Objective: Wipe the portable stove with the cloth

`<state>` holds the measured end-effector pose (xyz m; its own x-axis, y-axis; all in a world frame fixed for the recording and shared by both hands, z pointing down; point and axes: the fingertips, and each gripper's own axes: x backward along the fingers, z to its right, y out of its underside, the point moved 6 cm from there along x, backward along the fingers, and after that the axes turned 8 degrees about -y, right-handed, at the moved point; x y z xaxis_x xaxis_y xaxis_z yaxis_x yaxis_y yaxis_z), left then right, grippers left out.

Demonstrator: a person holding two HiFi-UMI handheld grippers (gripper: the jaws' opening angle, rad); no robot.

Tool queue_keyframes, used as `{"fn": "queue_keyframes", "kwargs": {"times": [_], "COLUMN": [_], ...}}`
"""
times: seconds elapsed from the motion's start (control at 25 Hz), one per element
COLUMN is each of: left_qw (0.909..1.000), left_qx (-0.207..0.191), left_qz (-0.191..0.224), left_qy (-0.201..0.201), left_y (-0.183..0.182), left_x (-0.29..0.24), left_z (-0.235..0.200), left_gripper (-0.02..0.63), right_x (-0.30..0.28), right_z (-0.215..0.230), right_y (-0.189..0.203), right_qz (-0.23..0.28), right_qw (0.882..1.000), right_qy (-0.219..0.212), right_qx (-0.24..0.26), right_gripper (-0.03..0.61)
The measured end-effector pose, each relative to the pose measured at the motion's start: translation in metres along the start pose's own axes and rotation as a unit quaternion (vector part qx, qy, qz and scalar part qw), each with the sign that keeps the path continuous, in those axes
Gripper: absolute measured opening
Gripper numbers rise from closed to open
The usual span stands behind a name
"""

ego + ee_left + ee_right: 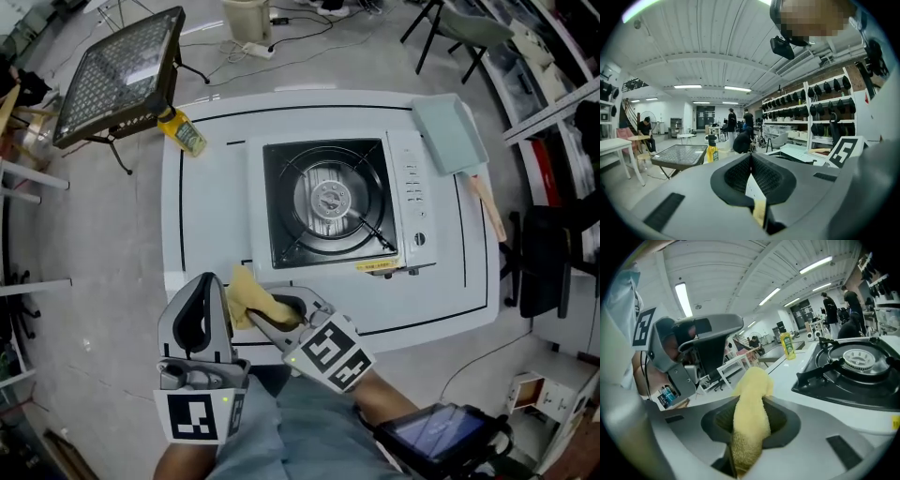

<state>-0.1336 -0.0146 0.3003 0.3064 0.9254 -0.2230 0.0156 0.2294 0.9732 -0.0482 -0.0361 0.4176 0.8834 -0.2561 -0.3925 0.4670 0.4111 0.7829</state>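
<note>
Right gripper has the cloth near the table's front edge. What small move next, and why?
Probably move the right gripper forward and lower the yellow cloth onto the stove: the cloth is clamped in its jaws but hangs short of the stove.

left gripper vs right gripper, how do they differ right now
Load: the right gripper has its fingers shut on the yellow cloth. The left gripper has its fingers together on nothing.
Pose: in the head view the left gripper points straight ahead, while the right gripper angles leftward in front of the portable stove.
Shared: both are grey, carry a marker cube and sit at the table's near edge.
</note>
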Motion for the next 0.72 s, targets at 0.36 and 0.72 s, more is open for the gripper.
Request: {"fn": "queue_keyframes", "kwargs": {"times": [0.36, 0.72], "left_qw": [0.9997, 0.9998], "left_qx": [0.003, 0.017], "left_qz": [-0.019, -0.009], "left_qy": [-0.013, -0.001], "left_y": [0.009, 0.000], "left_x": [-0.004, -0.009], "left_z": [0.024, 0.059], "left_gripper": [0.017, 0.018], "right_x": [0.023, 0.060], "right_z": [0.020, 0.034], "right_y": [0.015, 0.023], "right_qz": [-0.004, -0.003], "right_qw": [0.999, 0.998], "right_qy": [-0.002, 0.016], "right_qx": [-0.037, -0.054], "right_gripper": [0.126, 0.126]}}
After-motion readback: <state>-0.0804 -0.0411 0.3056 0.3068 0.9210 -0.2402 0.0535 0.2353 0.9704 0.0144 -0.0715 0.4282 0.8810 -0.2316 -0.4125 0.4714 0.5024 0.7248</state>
